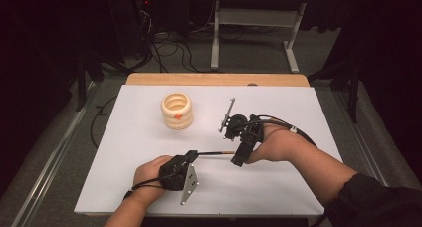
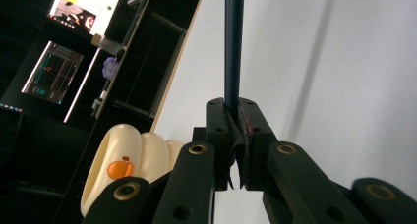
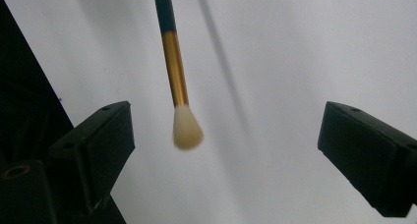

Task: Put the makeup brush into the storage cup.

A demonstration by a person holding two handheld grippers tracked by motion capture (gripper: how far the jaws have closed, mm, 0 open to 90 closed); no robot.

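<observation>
High view, my left gripper clamped on brush handle, my right gripper jaws wide around its bristle tip, ridged cream cup well apart on white table.

Left gripper jaws clamped on a dark brush handle, white worktop behind, cream ribbed holder with orange spot at left.

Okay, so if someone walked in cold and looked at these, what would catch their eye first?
Probably the slim brush held level above the white table, its dark handle clamped in the left gripper and its pale bristle tip hanging between the wide-open jaws of the right gripper. Next, the cream ribbed holder with an orange spot, standing alone toward the table's far left.
</observation>
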